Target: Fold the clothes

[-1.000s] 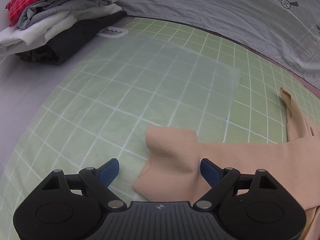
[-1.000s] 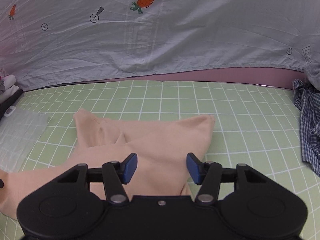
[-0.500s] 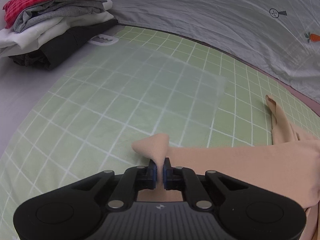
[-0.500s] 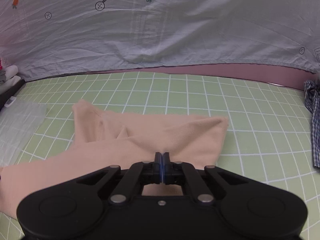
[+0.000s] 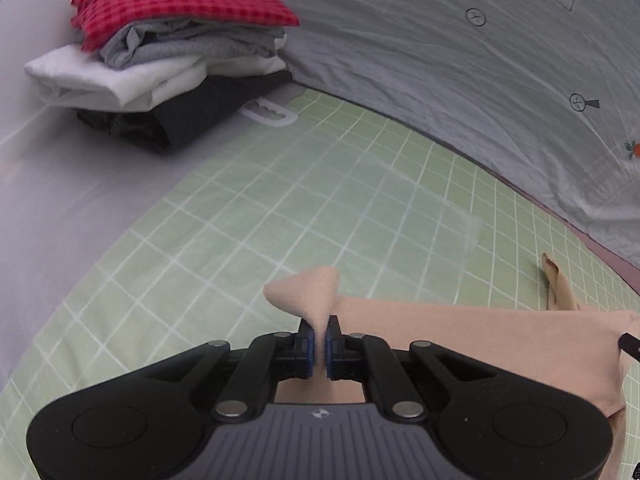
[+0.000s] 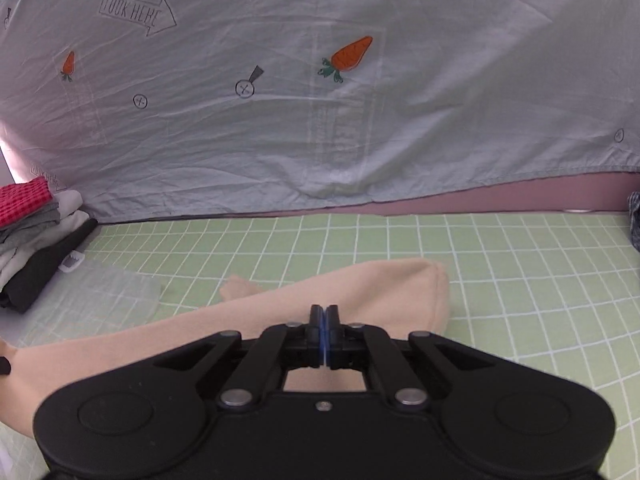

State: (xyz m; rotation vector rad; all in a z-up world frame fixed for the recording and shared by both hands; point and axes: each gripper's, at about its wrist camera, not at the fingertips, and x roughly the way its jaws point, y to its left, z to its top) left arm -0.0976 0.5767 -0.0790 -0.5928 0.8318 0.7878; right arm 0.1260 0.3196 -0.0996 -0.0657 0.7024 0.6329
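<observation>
A peach-coloured garment [image 5: 460,332] lies across the green checked sheet [image 5: 280,220]. My left gripper [image 5: 319,338] is shut on its left edge, and a pinched point of cloth sticks up past the blue pads. In the right wrist view the same peach garment [image 6: 360,292] stretches from lower left to a rounded end at centre right. My right gripper [image 6: 324,332] is shut on its near edge, the pads pressed together with cloth between them. The stretch of fabric between both grips is raised off the sheet.
A stack of folded clothes [image 5: 168,60], red checked on top, sits at the far left. A translucent sheet [image 5: 380,216] with a white handle [image 5: 268,114] lies on the bed. A grey printed cloth [image 6: 320,100] hangs behind. A blue plaid garment [image 6: 634,220] is at the right edge.
Both grippers stood open over the peach garment a second ago, then shut on its edges. Since then both have lifted the cloth, and the garment has drawn out straighter.
</observation>
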